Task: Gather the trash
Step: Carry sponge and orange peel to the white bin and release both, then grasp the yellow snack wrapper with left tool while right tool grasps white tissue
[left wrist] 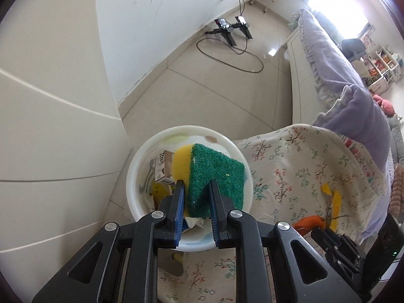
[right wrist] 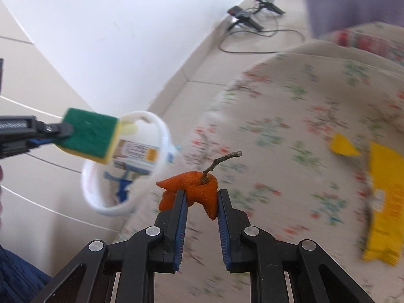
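From the left wrist, your left tool point(left wrist: 195, 189) is gripping a green-and-yellow sponge point(left wrist: 214, 174), clamped from both sides, and holding it right above the white bin point(left wrist: 136, 156), which is already holding a small carton point(left wrist: 162, 166) and other scraps. You are likely about to drop it in.

From the right wrist, your right tool point(right wrist: 202, 197) is pinching a dried orange peel point(right wrist: 194, 189) with its stem, lifted over the floral cloth point(right wrist: 290, 116). A yellow wrapper point(right wrist: 383, 202) and a yellow scrap point(right wrist: 342, 145) are lying on the cloth, uncollected, so several pieces are remaining.
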### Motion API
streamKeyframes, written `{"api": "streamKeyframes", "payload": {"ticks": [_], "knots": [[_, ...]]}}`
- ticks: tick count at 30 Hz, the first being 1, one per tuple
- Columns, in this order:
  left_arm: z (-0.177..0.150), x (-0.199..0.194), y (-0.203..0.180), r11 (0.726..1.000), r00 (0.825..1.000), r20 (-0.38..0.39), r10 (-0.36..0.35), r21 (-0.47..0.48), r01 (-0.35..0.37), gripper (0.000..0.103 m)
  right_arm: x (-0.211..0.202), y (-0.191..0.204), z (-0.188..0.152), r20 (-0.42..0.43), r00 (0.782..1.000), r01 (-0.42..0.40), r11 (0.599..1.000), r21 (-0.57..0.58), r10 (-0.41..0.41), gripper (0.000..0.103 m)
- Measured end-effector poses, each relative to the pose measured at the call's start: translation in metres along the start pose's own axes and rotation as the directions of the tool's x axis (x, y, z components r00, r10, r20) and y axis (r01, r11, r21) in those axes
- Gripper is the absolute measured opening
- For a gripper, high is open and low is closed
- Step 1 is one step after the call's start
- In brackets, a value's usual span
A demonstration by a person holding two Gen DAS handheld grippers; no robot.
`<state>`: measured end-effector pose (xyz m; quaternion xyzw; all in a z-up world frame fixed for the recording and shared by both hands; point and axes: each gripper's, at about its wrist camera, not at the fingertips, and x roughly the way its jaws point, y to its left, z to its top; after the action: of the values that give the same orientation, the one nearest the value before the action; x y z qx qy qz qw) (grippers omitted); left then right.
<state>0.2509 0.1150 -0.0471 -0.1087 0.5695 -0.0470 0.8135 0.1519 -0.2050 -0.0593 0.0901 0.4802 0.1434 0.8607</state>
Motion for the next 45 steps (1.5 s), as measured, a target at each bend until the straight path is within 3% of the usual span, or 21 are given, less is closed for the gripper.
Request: {"api": "streamKeyframes", "payload": {"ticks": [11, 16, 19, 22, 28, 31, 33, 35, 42, 45], "knots": [[-0.005, 0.020, 0.020, 0.998, 0.997, -0.062, 0.055, 0.028, -0.053, 0.020, 0.043, 0.051, 0.022, -0.007, 0.998, -0.068, 0.997, -0.030, 0.067, 0.021], [-0.004, 0.022, 0.022, 0.997, 0.996, -0.062, 0.064, 0.036, -0.062, 0.020, 0.060, 0.074, 0.030, -0.014, 0.999, -0.031, 0.995, -0.095, 0.030, 0.022], [-0.003, 0.014, 0.022, 0.997, 0.997, -0.039, 0.068, 0.039, -0.066, 0.020, 0.076, 0.089, 0.033, -0.050, 0.999, -0.002, 0.990, -0.143, -0.005, 0.028], [-0.003, 0.012, 0.023, 0.997, 0.997, -0.037, 0.063, 0.042, -0.061, 0.020, 0.091, 0.093, 0.033, -0.092, 0.995, 0.018, 0.989, -0.144, -0.032, 0.049], [-0.006, 0.021, 0.021, 0.997, 0.997, -0.065, 0.048, 0.061, -0.044, 0.020, 0.094, 0.085, 0.028, -0.088, 0.996, 0.022, 0.993, -0.115, -0.033, 0.051], [-0.008, 0.036, 0.011, 0.994, 0.993, -0.105, 0.051, 0.102, -0.041, 0.027, 0.089, 0.079, 0.030, -0.077, 0.997, 0.024, 0.996, -0.088, -0.031, 0.052], [-0.010, 0.049, 0.005, 0.988, 0.984, -0.155, 0.089, 0.137, -0.068, 0.048, 0.083, 0.077, 0.031, -0.070, 0.997, 0.019, 0.997, -0.075, -0.025, 0.052], [-0.011, 0.053, 0.004, 0.983, 0.980, -0.153, 0.127, 0.149, -0.104, 0.056, 0.076, 0.074, 0.031, -0.060, 0.998, 0.017, 0.997, -0.075, -0.022, 0.052], [-0.002, 0.026, 0.007, 0.991, 0.991, -0.077, 0.109, 0.090, -0.101, 0.058, 0.031, 0.048, 0.022, -0.016, 0.998, 0.063, 0.994, -0.088, -0.065, 0.054], [0.000, 0.019, 0.001, 0.997, 0.996, -0.065, 0.063, 0.058, -0.060, 0.058, 0.007, 0.025, 0.021, 0.003, 0.995, 0.096, 0.993, -0.062, -0.096, 0.056]]}}
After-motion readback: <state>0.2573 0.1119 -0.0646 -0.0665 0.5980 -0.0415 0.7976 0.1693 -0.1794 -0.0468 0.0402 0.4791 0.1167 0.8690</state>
